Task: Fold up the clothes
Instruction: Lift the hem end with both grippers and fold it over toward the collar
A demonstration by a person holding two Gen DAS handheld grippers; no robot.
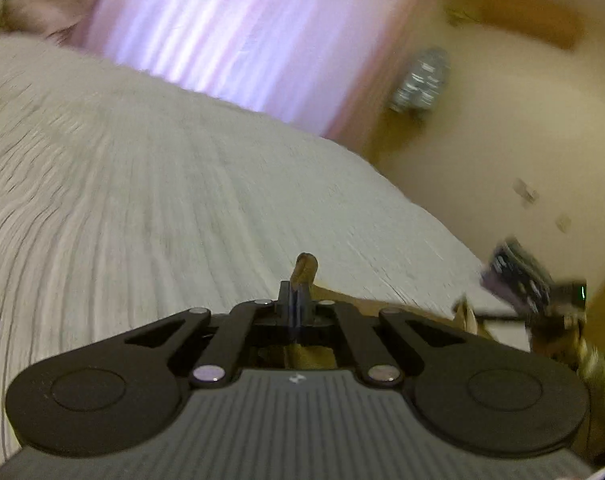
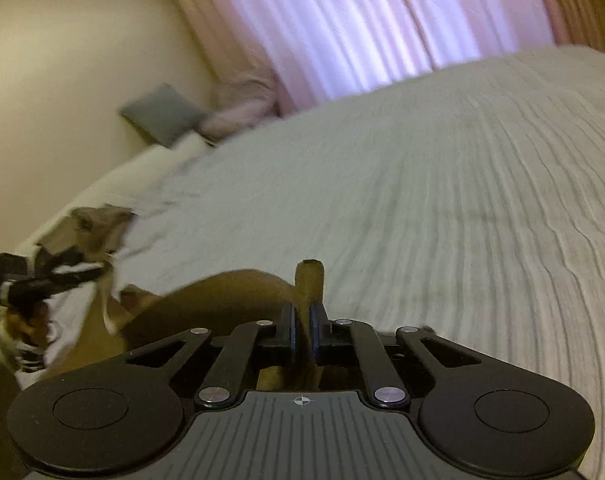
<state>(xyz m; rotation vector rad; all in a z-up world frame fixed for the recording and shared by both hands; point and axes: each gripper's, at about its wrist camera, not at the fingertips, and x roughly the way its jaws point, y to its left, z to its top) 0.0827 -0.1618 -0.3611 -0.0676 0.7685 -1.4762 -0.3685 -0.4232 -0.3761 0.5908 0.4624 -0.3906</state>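
The brown garment, soft, light and limp, hangs low over the near edge of the bed, pinched in both tongs: right tongs and left tongs each clamp a fold. Corners or hems would probably give the surest hold.

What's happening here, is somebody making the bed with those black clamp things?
Not quite: a person is folding clothes with a handheld gripper in each hand. The left gripper and the right gripper are each shut on a bit of a brown garment, holding it just over a bed with a white ribbed cover. Pink curtains hang behind. The pictures are blurred, so the garment's shape is unclear.
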